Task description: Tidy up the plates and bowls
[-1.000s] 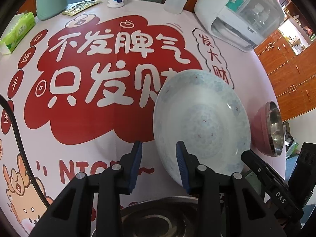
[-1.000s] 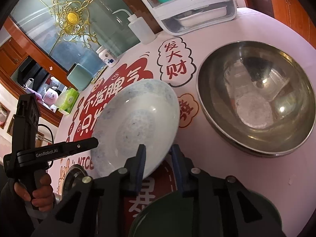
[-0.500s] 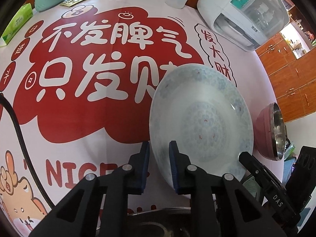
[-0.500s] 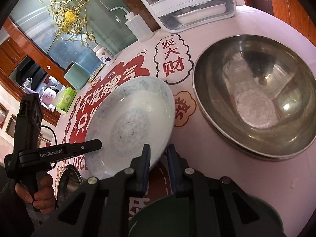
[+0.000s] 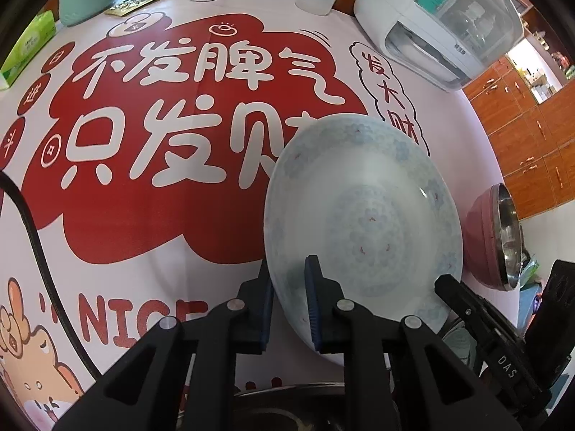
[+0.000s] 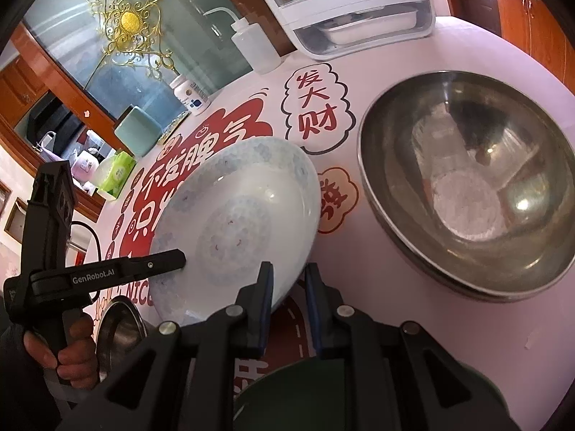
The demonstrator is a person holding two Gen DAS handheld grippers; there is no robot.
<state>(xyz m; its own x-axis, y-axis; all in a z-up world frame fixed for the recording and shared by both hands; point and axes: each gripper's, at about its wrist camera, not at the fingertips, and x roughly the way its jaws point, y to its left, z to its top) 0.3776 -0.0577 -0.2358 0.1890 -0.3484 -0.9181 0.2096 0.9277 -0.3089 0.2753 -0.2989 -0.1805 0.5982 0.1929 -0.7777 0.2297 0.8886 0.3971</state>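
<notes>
Both my grippers have closed in on the white patterned plate (image 5: 363, 222) since a second ago; the left jaws were wide apart then and have just been closing. Now my left gripper (image 5: 289, 305) is clamped on the plate's near-left rim, one pad under, one on top. My right gripper (image 6: 287, 305) pinches the opposite rim the same way. Plate sits tilted between the two, over the red-and-white printed tablecloth (image 5: 143, 215), lifted edge toward me.

Near edge, right view: dark green dish (image 6: 298, 395) below my fingers, small steel bowl (image 6: 120, 318) by the hand (image 6: 72, 355) on the left tool. Big steel bowl (image 6: 467, 186) right of the plate, apart from it. Pink-sided steel bowl (image 5: 492, 237) at far right in the left view.

Far side: white countertop appliance (image 6: 355, 3), squeeze bottle (image 6: 255, 46), white pill bottle (image 6: 190, 95), green tissue pack (image 6: 116, 176).
</notes>
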